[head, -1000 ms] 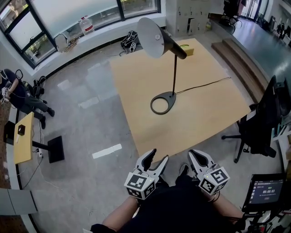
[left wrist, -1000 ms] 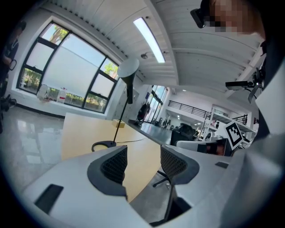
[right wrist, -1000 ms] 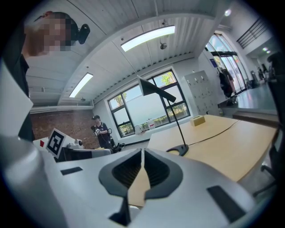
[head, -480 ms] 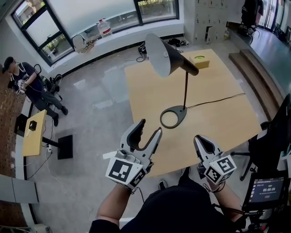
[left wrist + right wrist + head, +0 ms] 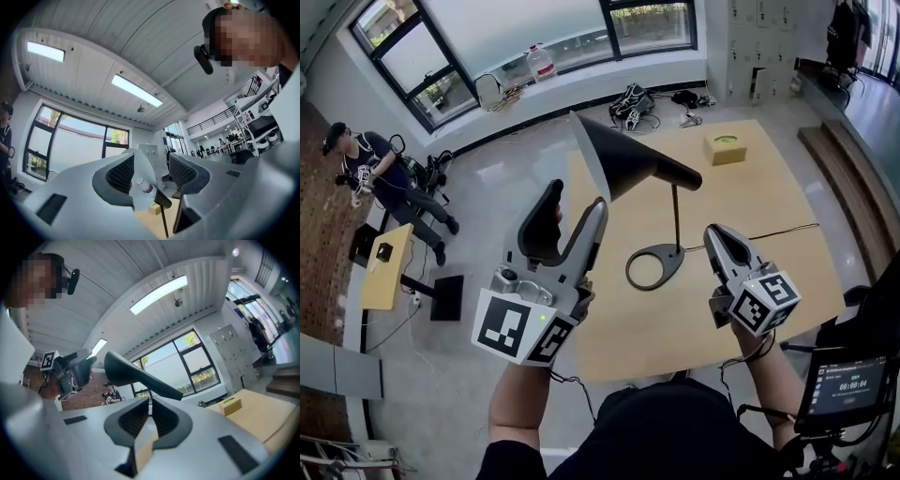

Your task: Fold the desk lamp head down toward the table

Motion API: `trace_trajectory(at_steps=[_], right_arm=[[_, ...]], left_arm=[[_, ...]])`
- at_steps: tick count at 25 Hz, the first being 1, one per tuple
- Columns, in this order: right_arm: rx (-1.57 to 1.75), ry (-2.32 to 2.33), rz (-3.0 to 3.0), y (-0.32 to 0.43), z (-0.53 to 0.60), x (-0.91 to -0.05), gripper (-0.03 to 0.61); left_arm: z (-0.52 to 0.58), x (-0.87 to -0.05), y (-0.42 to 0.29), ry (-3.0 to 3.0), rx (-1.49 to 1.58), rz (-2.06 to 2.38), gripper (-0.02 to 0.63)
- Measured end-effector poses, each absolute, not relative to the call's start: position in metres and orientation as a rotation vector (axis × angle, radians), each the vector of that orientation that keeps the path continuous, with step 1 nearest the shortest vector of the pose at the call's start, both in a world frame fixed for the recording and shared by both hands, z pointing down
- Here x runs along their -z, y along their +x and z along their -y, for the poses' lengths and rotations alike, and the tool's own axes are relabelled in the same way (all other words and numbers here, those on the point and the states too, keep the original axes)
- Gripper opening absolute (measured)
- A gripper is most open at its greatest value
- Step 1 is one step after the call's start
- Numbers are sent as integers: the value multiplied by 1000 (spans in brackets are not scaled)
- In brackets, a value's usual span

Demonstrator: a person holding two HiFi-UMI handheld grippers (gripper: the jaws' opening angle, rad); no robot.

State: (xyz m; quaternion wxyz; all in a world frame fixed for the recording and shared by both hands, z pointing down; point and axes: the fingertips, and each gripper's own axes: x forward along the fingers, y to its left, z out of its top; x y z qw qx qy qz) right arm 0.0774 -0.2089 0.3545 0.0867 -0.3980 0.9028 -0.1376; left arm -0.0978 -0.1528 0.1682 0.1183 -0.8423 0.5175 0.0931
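Pale wood tabletop carries the black desk lamp near its middle, stem upright, with the lamp head on top. Its long axis runs from the narrow neck at the stem out to the wide shade mouth on the left. Left claw, jaws wide apart and empty, is the nearer one, just beside that mouth with the shade lined up in its gap, contact not evident; right claw, jaws drawn together on nothing, sits right of the stem, apart from it.

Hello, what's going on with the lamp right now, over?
Left gripper open, near lamp head, not touching. Right gripper shut, empty. Fold not yet begun. Nothing in the way.
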Motion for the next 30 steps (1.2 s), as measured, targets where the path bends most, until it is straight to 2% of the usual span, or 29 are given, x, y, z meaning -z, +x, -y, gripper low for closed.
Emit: trace_trajectory(at_steps=[6, 8, 13, 16, 30], right_arm=[[501, -1123, -2625, 92, 262, -351, 21], [540, -1090, -2601, 95, 280, -356, 66], [631, -989, -2560, 90, 308, -370, 133], [668, -945, -2562, 74, 316, -378, 135], [775, -831, -2542, 63, 327, -384, 135]], left_arm=[[172, -139, -93, -2432, -248, -1537, 237], [177, -135, -94, -2416, -225, -1557, 195], [189, -142, -99, -2494, -198, -1572, 192], [195, -146, -109, -2515, -178, -1562, 127], [208, -157, -85, -2576, 9, -1481, 124]])
